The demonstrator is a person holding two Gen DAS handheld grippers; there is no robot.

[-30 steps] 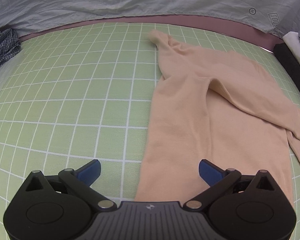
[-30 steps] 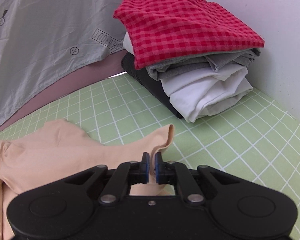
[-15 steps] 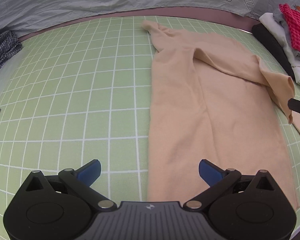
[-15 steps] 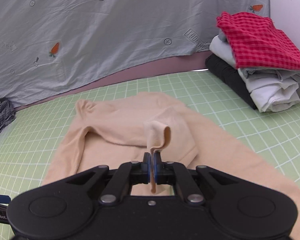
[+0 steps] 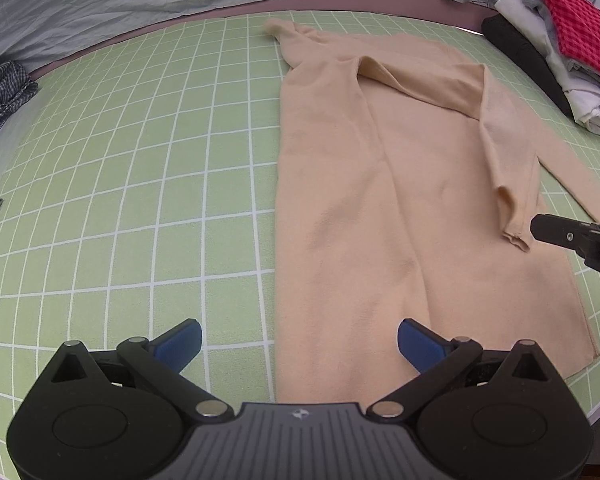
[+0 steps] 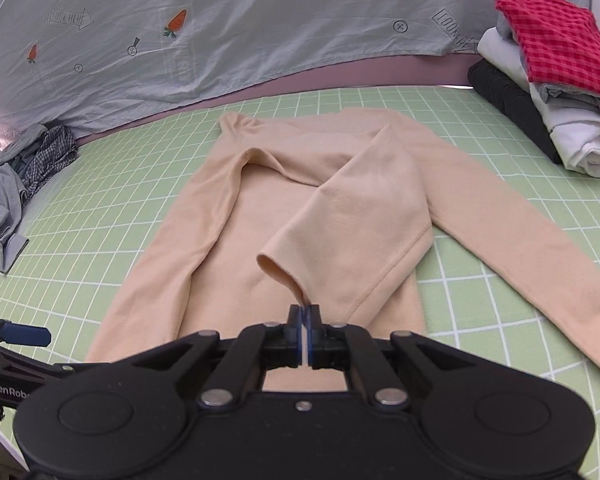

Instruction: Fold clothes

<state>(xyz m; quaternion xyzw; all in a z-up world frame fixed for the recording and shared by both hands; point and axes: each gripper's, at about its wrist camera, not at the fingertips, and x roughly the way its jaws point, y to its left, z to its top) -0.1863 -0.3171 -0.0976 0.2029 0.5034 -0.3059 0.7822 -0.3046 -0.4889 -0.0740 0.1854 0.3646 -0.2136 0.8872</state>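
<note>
A peach long-sleeved top [image 5: 360,208] [image 6: 268,208] lies flat on the green grid mat [image 5: 140,160]. My right gripper [image 6: 304,316] is shut on the cuff of one sleeve [image 6: 284,272], which is drawn across the body of the top. In the left wrist view that cuff [image 5: 514,224] hangs just in front of the right gripper [image 5: 540,226]. The other sleeve [image 6: 540,248] stretches out to the right. My left gripper [image 5: 298,342] is open and empty, hovering over the top's near left edge.
A stack of folded clothes [image 6: 548,92] [image 5: 556,48] topped by a red checked piece stands at the back right. A crumpled grey and checked pile [image 6: 24,172] lies at the back left. A grey printed sheet [image 6: 220,28] hangs behind the mat.
My right gripper has carried the sleeve cuff from the right side in over the body and lower toward the near end. The left gripper's view has shifted so the whole top shows.
</note>
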